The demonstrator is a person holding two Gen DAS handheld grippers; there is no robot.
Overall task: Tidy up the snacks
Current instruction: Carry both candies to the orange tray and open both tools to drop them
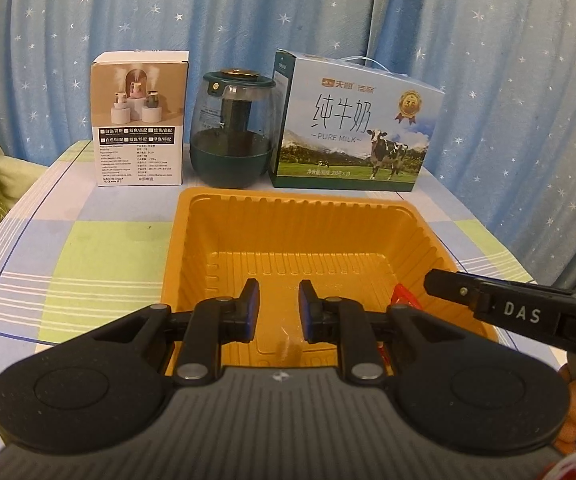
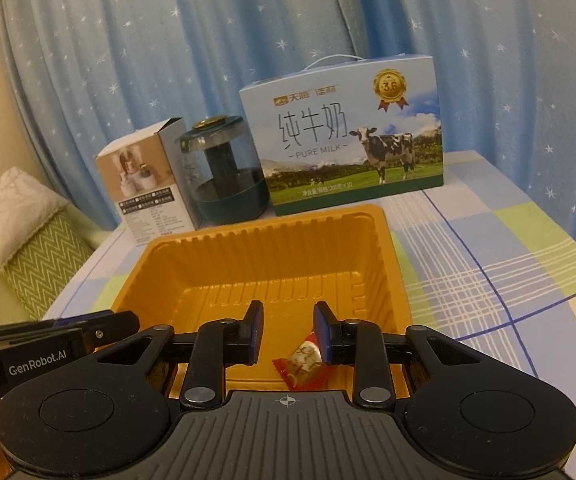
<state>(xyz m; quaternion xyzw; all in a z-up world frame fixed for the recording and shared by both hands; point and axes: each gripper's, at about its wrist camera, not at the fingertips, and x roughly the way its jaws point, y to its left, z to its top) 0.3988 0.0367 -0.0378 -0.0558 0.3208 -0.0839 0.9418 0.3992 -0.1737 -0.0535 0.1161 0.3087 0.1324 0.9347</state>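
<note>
on the checked worktop an orange tray is set, a red-wrapped candy lying on its floor near the front. both the left tongs and right tongs are held over it, nearly closed and empty. a drop into the tray is judged done; more snacks must be fetched next.

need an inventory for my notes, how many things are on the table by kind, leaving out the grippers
Boxes: 2, the white humidifier carton and the blue pure milk carton
Humidifiers: 1, dark green with a clear glass body
Trays: 1, the orange plastic tray
Wrapped candies: 1, red and white, lying inside the tray
Total: 5
</note>
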